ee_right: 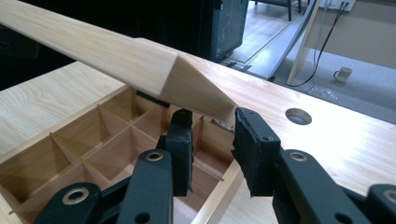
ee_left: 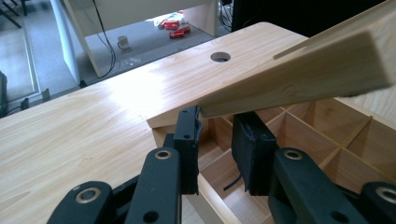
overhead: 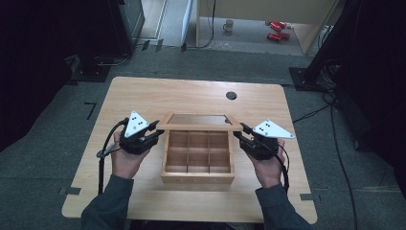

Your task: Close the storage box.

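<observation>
While both hands rest on the table, findings stand thus:
Box (overhead: 197,176): wooden, nine compartments, at mid-table (overhead: 143,96).
Lid (overhead: 200,123): hinged open, raised over the box's far edge, tilted.
Left gripper (overhead: 154,126): clamped on the lid's left side rail (ee_left: 299,79).
Right gripper (overhead: 245,128): clamped on the lid's right side rail (ee_right: 205,95).
Mug (overhead: 229,25): on the floor beyond.

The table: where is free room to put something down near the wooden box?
Free: table behind the lid, around the round hole, and the strip before the box. Crowded: both box sides, with left gripper and right gripper.
</observation>
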The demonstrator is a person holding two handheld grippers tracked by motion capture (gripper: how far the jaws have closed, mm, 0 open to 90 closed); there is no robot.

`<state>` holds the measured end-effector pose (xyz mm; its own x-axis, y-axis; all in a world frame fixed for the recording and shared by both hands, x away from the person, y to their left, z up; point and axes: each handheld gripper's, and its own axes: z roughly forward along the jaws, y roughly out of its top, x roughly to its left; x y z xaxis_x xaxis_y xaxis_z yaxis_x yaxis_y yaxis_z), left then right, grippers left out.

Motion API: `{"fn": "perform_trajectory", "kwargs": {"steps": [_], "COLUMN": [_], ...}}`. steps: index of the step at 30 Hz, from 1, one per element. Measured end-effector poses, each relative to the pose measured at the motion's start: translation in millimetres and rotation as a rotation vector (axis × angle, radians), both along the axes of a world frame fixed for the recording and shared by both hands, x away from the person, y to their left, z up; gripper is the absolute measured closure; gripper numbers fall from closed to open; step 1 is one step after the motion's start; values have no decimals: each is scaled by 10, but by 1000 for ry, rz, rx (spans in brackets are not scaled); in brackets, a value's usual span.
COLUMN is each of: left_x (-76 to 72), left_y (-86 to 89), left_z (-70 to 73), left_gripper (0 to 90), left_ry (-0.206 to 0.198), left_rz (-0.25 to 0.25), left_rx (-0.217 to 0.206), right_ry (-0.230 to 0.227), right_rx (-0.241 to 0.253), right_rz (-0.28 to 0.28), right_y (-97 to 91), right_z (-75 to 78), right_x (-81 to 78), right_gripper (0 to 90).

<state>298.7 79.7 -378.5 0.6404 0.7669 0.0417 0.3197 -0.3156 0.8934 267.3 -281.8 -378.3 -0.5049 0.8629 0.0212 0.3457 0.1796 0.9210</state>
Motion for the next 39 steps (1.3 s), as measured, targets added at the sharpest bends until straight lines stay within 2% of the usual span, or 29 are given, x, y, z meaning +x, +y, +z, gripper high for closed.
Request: {"fn": "perform_trajectory", "kwargs": {"steps": [20, 27, 39], "left_x": [-198, -260, -361], "left_y": [0, -6, -9], "left_z": [-137, -163, -260], "left_gripper": [719, 715, 708], "left_ry": [-2, -6, -3], "left_rz": [13, 17, 22], "left_rx": [-10, -4, 3], "right_ry": [15, 6, 19], "right_rx": [9, 4, 12], "right_rz": [-17, -26, -46], "right_y": [25, 43, 68], "right_z": [-146, -172, -271], "right_x": [-190, -272, -402], "right_gripper": [675, 673, 656]}}
